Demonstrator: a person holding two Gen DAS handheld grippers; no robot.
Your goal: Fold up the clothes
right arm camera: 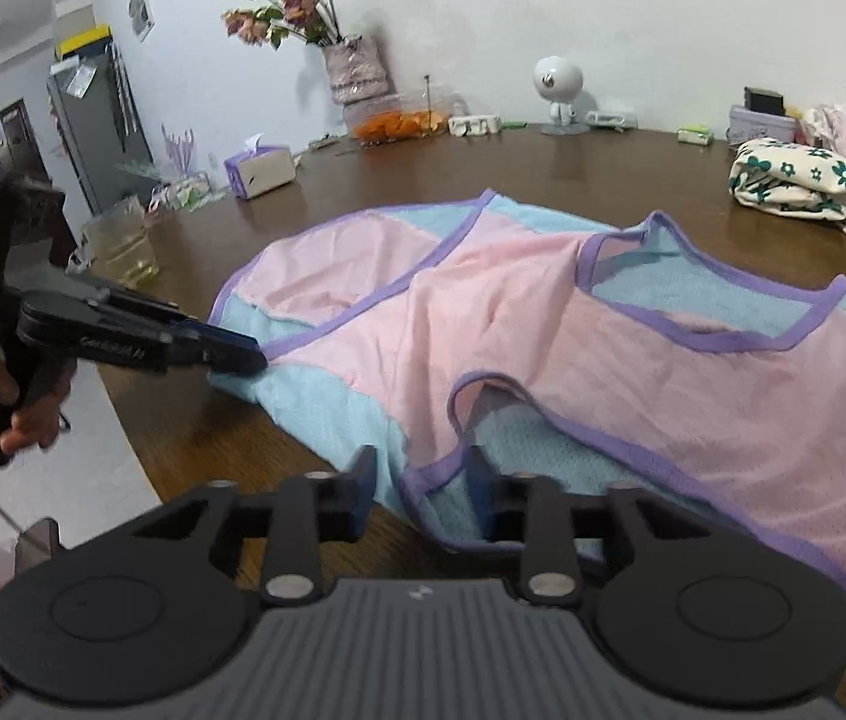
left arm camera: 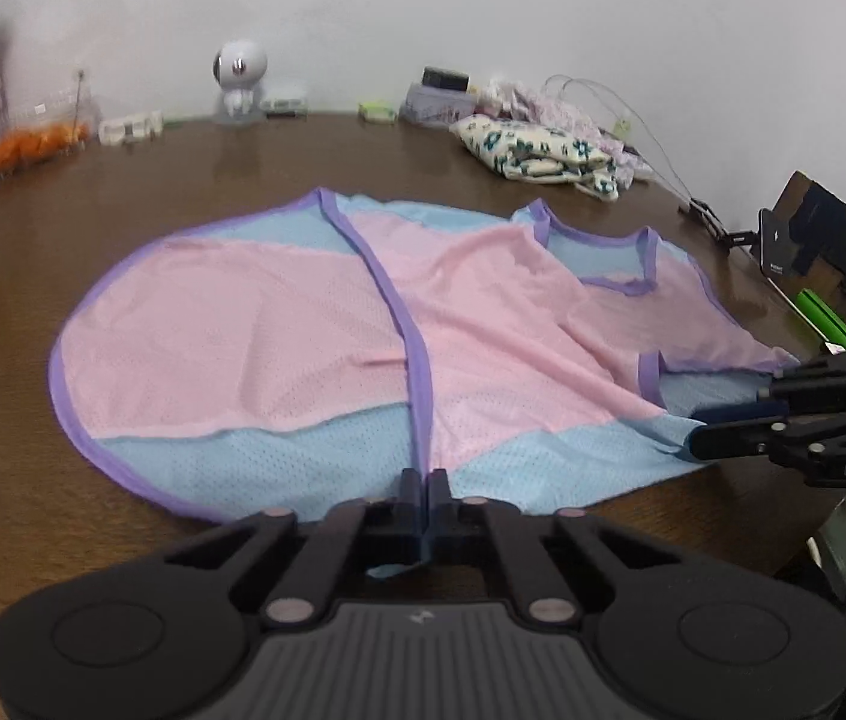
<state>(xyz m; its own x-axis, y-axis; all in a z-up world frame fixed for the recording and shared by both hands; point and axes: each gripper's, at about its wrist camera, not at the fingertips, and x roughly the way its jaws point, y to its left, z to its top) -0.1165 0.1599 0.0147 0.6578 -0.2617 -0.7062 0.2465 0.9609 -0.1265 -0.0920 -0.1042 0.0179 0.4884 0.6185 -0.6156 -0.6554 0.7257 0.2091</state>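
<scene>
A pink and light-blue mesh vest with purple trim (left arm camera: 303, 330) lies spread on the brown table (left arm camera: 243, 168). My left gripper (left arm camera: 426, 489) is shut on its near blue hem. In the right wrist view the vest (right arm camera: 663, 390) fills the middle, and the left gripper (right arm camera: 258, 360), held by a hand, pinches its left edge. My right gripper (right arm camera: 421, 474) is at the vest's near side. Its fingers stand apart, with the purple-trimmed armhole edge lying between them. From the left wrist view the right gripper (left arm camera: 693, 435) is at the vest's right blue edge.
A folded floral cloth (left arm camera: 543, 156) lies at the back right. A white figurine (left arm camera: 237, 84), small boxes and orange items line the far edge by the wall. A phone on a stand (left arm camera: 783, 246) is at the right. A tissue box (right arm camera: 261, 171) and a glass jar (right arm camera: 123, 240) sit near the table's left edge.
</scene>
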